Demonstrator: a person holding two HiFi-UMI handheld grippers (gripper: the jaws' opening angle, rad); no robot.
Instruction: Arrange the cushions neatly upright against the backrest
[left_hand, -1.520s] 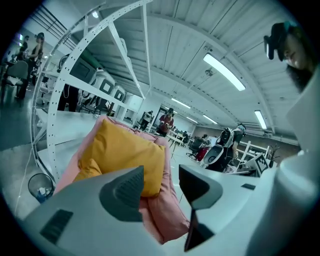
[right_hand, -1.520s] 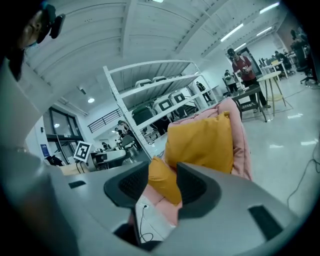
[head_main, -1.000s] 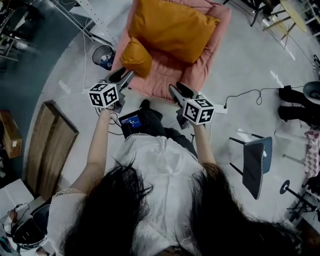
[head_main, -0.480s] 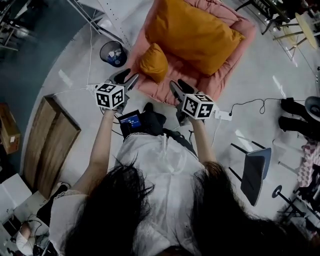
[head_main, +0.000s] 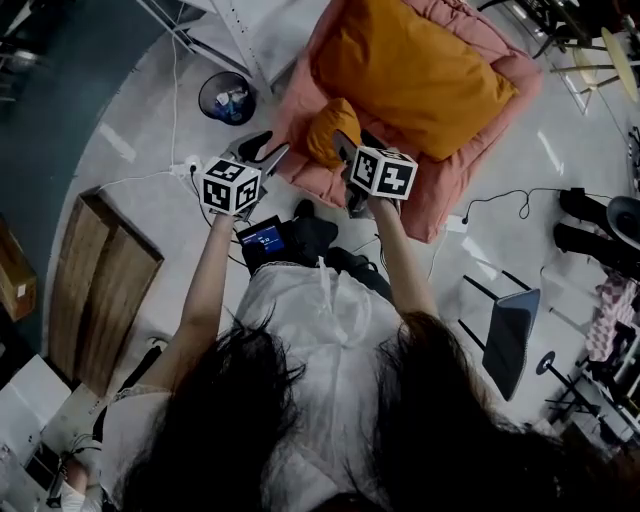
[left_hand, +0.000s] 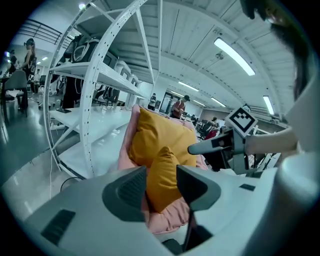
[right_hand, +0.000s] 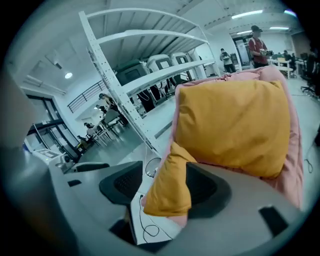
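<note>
Reaching over the pink armchair (head_main: 452, 195), the right tool (head_main: 350, 143) straddles the small orange cushion (head_main: 330, 125) at the seat's 7 o'clock corner, and its jaws have just been opening wide. The left tool (head_main: 266, 152) hovers at the cushion's 9 o'clock, jaws moderately apart and clear of it. The large orange cushion (head_main: 425, 70) lies at its 1 o'clock.

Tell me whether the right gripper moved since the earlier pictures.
Yes. The right gripper has advanced from the pink padded armchair's front edge over its seat to the small orange fabric cushion, whose corner sits between jaws that have just been opening.
</note>
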